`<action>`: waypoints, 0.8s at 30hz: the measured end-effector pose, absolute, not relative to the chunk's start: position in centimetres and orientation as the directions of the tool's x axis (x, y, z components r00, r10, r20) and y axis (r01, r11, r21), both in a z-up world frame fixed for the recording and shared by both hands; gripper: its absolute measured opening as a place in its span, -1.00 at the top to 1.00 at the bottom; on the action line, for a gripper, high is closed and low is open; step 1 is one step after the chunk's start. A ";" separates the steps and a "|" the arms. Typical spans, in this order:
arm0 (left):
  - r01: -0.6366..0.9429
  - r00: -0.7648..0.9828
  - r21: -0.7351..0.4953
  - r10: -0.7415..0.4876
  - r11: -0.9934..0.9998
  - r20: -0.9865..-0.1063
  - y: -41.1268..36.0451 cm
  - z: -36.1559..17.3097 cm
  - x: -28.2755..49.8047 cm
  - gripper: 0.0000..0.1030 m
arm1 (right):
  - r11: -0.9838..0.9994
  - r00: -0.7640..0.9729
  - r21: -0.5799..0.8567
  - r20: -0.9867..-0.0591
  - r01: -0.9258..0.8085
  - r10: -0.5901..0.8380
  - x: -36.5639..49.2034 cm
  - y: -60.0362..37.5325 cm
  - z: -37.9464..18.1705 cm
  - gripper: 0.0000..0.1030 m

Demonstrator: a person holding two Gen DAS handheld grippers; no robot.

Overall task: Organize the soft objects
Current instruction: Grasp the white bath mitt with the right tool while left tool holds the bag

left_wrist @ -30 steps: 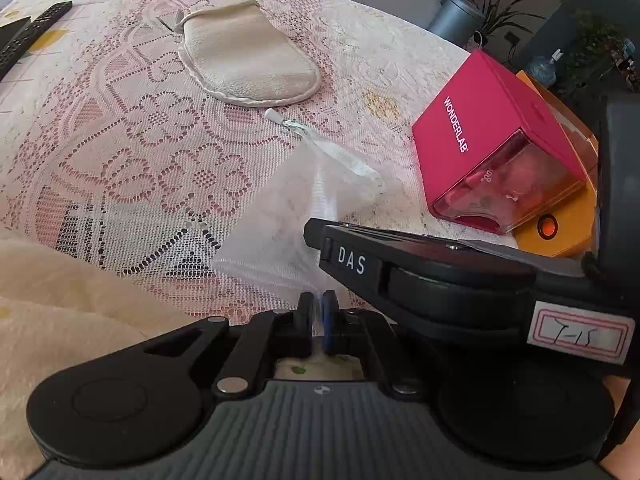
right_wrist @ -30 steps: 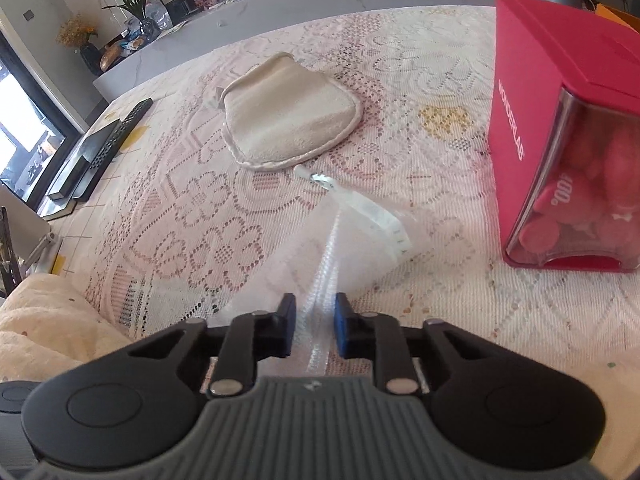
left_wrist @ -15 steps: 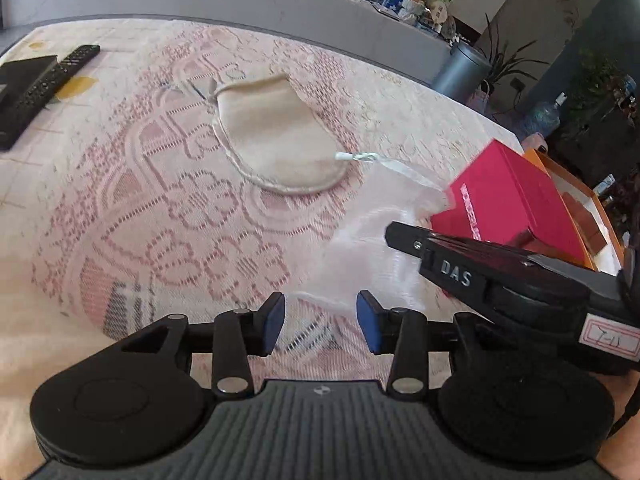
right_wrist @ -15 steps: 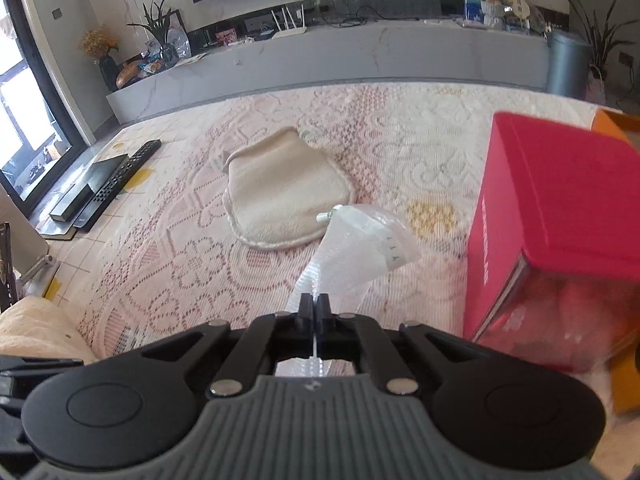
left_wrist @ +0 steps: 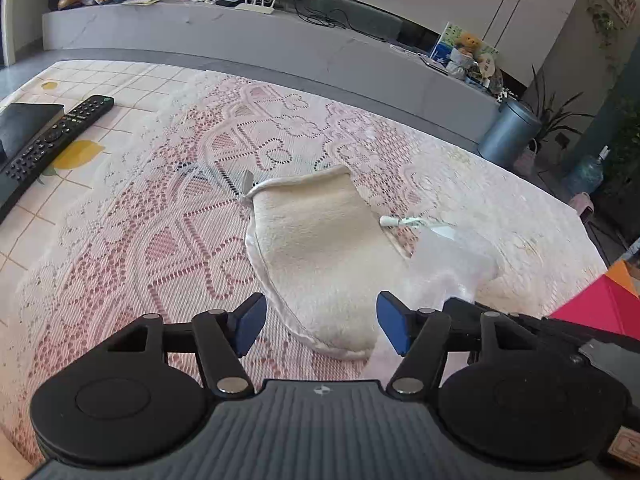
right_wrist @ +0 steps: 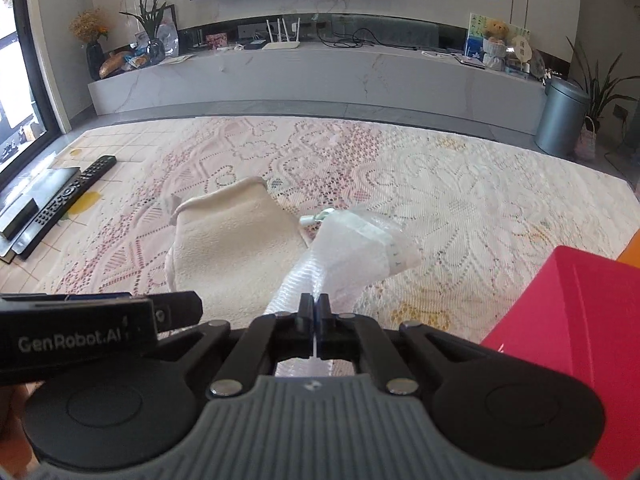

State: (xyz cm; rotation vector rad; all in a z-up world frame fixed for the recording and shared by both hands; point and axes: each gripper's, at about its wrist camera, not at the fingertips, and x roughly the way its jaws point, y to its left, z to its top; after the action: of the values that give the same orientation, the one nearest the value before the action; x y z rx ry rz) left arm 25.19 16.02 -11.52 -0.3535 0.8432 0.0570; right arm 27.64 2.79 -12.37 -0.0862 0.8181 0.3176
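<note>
A cream terry mitt (left_wrist: 320,256) (right_wrist: 236,256) lies flat on the lace tablecloth (left_wrist: 160,216). My right gripper (right_wrist: 315,310) is shut on the near edge of a clear mesh zip bag (right_wrist: 352,252) (left_wrist: 452,260), which hangs lifted over the cloth, its zipper end farthest from me. My left gripper (left_wrist: 320,322) hovers over the mitt's near end with its jaws opening; nothing is pinched between the blue pads (left_wrist: 250,322). The left gripper's body (right_wrist: 80,332) shows at the left of the right wrist view.
A red box (right_wrist: 576,320) (left_wrist: 600,308) sits on the right with an orange item behind it. A black remote (left_wrist: 52,140) (right_wrist: 72,196) and a dark flat device (left_wrist: 20,120) lie at the far left. Beyond the table stand a grey bin (right_wrist: 560,116) and a long TV bench.
The left gripper let go of the mesh bag, opened wide and swung left over the mitt. The right gripper closed on the bag and lifted it off the cloth.
</note>
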 end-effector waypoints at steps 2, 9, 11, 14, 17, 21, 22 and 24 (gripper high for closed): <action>-0.192 0.676 -0.291 -0.089 0.937 -0.731 16.1 -12.2 25.9 -0.52 | 0.949 0.624 0.056 -0.741 -0.311 0.248 28.1 3.1 -13.2 1.00; -0.168 0.649 -0.304 -0.127 0.938 -0.750 15.4 -13.9 27.0 -0.51 | 0.941 0.568 0.118 -0.771 -0.318 0.289 28.8 3.2 -15.0 1.00; -0.154 0.654 -0.302 -0.132 0.941 -0.745 15.2 -13.9 27.1 -0.48 | 0.939 0.566 0.123 -0.770 -0.320 0.294 28.7 3.2 -15.2 1.00; -0.132 0.660 -0.324 -0.160 0.937 -0.734 15.0 -13.9 27.2 -0.48 | 0.935 0.559 0.134 -0.771 -0.327 0.306 28.6 3.3 -15.2 1.00; -0.076 0.674 -0.345 -0.207 0.936 -0.709 14.4 -13.8 27.2 -0.43 | 0.933 0.552 0.142 -0.772 -0.332 0.314 28.6 3.3 -15.2 1.00; -0.032 0.662 -0.331 -0.228 0.943 -0.714 13.2 -14.2 27.5 -0.29 | 0.930 0.552 0.137 -0.772 -0.340 0.315 28.5 3.5 -15.3 1.00; -0.030 0.665 -0.317 -0.218 0.948 -0.715 13.1 -14.2 27.5 -0.28 | 0.930 0.554 0.130 -0.771 -0.344 0.313 28.5 3.5 -15.3 1.00; -0.046 0.671 -0.292 -0.187 0.955 -0.717 13.1 -14.1 27.4 -0.19 | 0.930 0.554 0.131 -0.771 -0.344 0.313 28.5 3.5 -15.3 1.00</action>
State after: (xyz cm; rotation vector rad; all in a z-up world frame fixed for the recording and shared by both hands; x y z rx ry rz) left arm 27.43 13.08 -14.08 -0.2984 0.8341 -0.0809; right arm 28.47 3.53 -15.30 -0.0369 0.9040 0.3885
